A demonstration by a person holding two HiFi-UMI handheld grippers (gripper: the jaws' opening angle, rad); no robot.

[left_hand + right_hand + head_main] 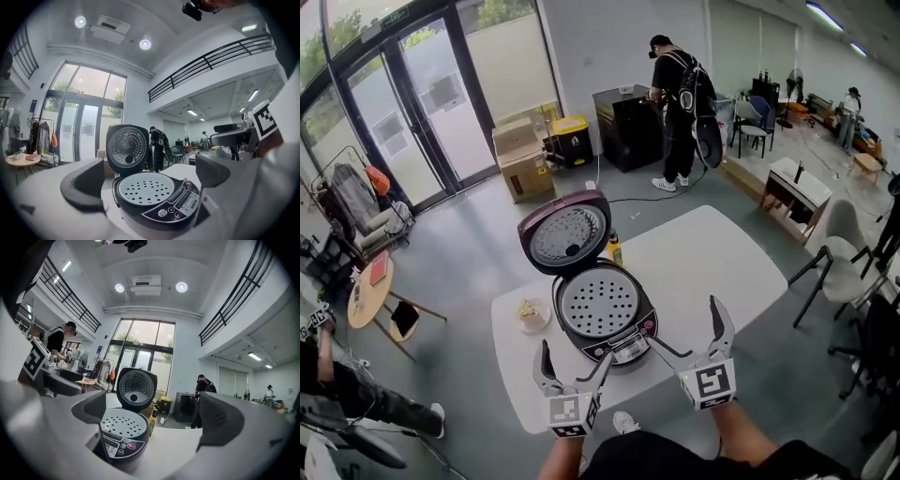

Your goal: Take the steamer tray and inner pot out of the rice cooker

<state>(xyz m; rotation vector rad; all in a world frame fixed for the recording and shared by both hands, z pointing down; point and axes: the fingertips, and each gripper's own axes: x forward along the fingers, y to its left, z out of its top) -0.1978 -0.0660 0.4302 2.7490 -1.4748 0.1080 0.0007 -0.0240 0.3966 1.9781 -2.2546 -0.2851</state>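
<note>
White table point(722, 258): the rice cooker point(609, 339) stands by its near edge, toward the left corner, with the lid point(565, 232) swung fully up at the back. The perforated steamer tray point(598, 303) is seated in the cooker's mouth. The inner pot is hidden under it, presumably in place. The left gripper point(577, 361) and right gripper point(684, 322) hover over the near edge, flanking the control panel. Both have their jaws spread wide, empty and touching nothing. A small dish point(532, 314) sits just left of the cooker. Judgement: nothing has been removed yet; the tray comes out first, then the pot.
</note>
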